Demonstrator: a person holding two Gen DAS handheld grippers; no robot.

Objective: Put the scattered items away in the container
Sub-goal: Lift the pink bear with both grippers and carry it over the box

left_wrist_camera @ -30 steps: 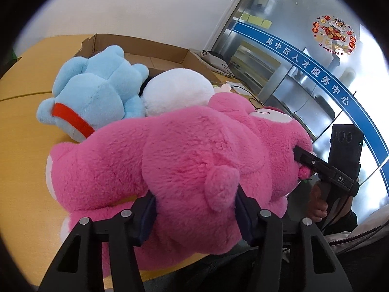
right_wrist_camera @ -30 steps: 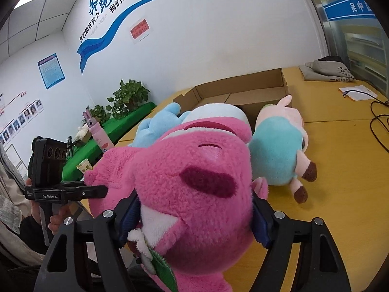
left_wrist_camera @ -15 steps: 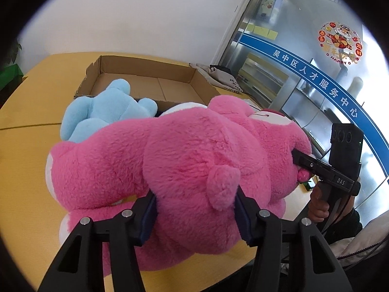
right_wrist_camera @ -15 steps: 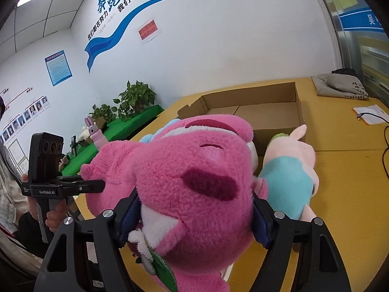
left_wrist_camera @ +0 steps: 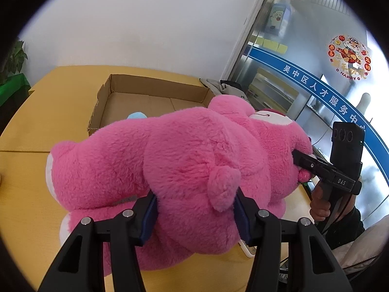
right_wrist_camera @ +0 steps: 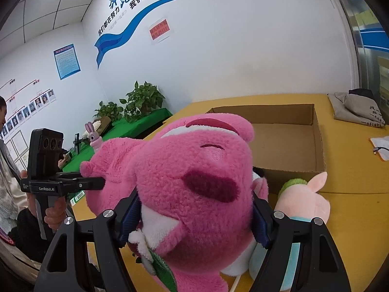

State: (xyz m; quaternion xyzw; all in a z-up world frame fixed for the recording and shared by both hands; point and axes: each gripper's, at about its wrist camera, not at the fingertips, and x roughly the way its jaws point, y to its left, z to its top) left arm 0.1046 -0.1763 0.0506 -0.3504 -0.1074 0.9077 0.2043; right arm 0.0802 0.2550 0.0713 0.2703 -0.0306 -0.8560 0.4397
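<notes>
A large pink plush bear hangs above the yellow table, held at both ends. My left gripper is shut on its rump, the blue pads sunk into the fur beside the small tail. My right gripper is shut on its head, pads pressed into both cheeks. Each gripper shows in the other's view: the right gripper at the bear's snout, the left gripper at its back. Beyond the bear, the open cardboard box lies with its floor bare. A blue plush peeks out just behind the bear.
A pink pig plush in a teal top lies on the table right of the bear, in front of the box wall. Cloth bags and a paper with a cable sit far right. A white phone lies under the bear.
Both grippers have lifted the pink bear and carried it toward the box. The blue and white plushes have sunk almost out of sight behind it, and more of the box floor shows.
</notes>
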